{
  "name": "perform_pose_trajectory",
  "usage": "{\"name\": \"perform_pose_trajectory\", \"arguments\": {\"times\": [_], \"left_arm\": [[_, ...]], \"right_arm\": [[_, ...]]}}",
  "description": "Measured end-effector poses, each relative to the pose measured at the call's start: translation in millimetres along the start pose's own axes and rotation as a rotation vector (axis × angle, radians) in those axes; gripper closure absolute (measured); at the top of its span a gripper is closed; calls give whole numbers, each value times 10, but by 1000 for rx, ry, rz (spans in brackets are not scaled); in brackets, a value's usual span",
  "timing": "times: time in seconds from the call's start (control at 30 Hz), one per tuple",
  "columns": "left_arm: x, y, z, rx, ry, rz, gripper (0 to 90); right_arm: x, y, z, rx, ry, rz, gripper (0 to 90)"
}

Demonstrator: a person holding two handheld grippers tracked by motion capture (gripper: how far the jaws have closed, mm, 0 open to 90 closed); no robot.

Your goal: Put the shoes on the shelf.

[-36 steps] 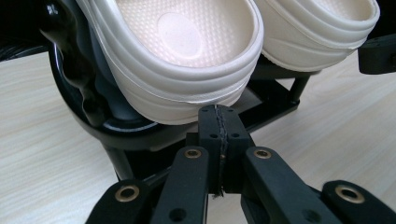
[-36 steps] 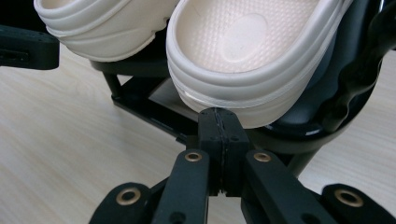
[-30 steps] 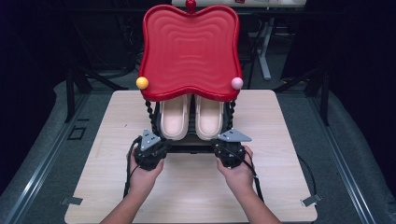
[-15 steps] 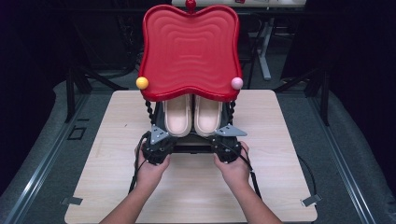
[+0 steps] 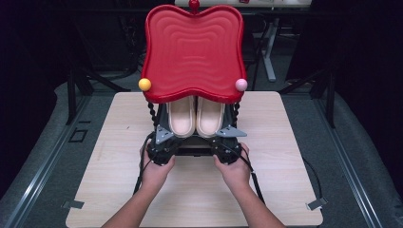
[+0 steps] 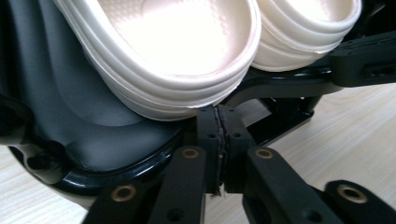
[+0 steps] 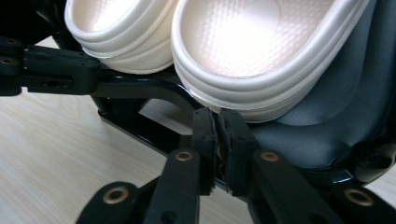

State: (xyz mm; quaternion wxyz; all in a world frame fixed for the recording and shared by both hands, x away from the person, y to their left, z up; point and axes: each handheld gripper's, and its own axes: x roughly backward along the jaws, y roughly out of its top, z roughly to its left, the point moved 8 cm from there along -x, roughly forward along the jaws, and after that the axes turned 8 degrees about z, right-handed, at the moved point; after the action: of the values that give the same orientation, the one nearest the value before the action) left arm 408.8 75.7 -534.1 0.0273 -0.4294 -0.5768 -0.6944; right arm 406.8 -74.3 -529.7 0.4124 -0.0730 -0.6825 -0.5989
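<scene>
While we are keeping both hands at the lower middle of the high view, our left gripper (image 5: 160,148) and right gripper (image 5: 227,148) are sitting against the black shelf (image 5: 195,151), jaws all but pressed together, just starting to part, pinching nothing. Just beyond them, two cream slippers (image 5: 196,116) are lying side by side, under the red tray (image 5: 192,52) filling the upper middle.

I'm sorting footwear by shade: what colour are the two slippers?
Cream-white slippers, clearest in the left gripper view.
</scene>
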Motion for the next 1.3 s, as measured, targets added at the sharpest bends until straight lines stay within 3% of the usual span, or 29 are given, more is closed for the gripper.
{"name": "perform_pose_trajectory", "arguments": {"times": [0.13, 0.3, 0.53, 0.7, 0.9, 1.07, 1.3], "left_arm": [[104, -8, -11, -11, -7, -31, 793], [285, 56, 17, 5, -1, -89, 691], [392, 181, 84, 17, 31, -126, 568], [382, 238, 134, 22, 53, -127, 531], [341, 288, 183, 29, 74, -131, 508], [293, 307, 229, 33, 95, -131, 491], [224, 321, 246, 46, 89, -135, 469]], "right_arm": [[75, -19, 7, 2, 3, -25, 779], [206, -37, -38, -17, 7, -53, 700], [371, 102, -82, -28, -2, -121, 596], [375, 167, -162, -49, -9, -114, 560], [352, 233, -173, -75, -3, -141, 544], [313, 254, -184, -79, -6, -127, 534], [246, 295, -167, -87, -17, -135, 510]]}}
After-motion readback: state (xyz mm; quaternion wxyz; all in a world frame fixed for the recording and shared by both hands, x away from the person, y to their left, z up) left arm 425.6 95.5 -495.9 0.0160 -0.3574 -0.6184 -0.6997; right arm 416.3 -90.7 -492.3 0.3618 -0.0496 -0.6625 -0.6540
